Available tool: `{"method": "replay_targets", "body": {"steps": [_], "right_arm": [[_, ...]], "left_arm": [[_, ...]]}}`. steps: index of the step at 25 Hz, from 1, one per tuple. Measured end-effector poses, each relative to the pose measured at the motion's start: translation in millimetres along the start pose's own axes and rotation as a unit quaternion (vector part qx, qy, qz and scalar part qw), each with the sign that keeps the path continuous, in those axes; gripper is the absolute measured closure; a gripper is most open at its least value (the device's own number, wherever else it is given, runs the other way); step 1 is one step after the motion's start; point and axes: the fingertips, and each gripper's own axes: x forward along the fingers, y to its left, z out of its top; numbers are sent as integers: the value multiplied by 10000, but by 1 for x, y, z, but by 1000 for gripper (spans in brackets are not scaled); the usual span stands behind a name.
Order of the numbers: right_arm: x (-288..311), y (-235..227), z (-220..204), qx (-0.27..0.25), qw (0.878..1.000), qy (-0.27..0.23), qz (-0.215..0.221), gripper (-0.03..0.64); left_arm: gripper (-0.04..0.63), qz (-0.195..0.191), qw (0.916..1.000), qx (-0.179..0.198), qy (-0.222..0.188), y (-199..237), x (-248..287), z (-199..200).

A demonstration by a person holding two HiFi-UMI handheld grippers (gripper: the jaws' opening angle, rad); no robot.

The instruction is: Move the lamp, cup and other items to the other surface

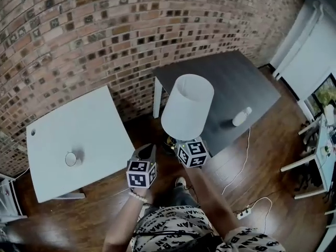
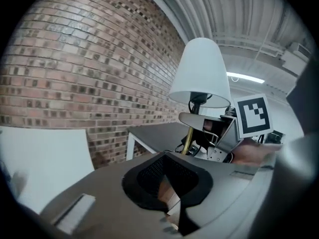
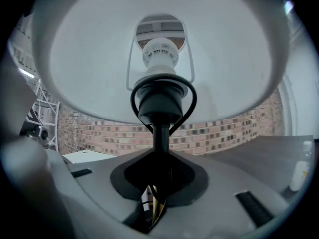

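Right tongs (image 3: 154,210) are clamped on the thin brass stem of the lamp (image 1: 187,106), holding it up over the floor between the 2 tables, white table (image 1: 100,114) and dark table (image 1: 231,77). Left tongs (image 1: 148,151) are just beside it, pinched together on nothing. The cup (image 1: 72,158) is on the white table.

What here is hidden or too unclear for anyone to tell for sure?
- Base of the lamp: in the head view its shade covers it; the right gripper view shows only the stem, clamped in the jaws of the right gripper.
- The small white item on the dark table: too small in the head view and the right gripper view to identify.
- The cup on the white table: too small in the head view to see inside.
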Motion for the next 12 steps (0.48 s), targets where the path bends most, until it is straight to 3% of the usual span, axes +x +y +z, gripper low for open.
{"method": "replay_targets", "body": {"steps": [5, 12], "right_arm": [[-33, -97, -10, 150, 9979, -29, -629, 545], [-40, -211, -22, 137, 9941, -50, -1071, 545]], "left_arm": [[589, -565, 9979, 270, 179, -69, 69, 3], [591, -842, 9938, 621, 369, -130, 150, 10]]}}
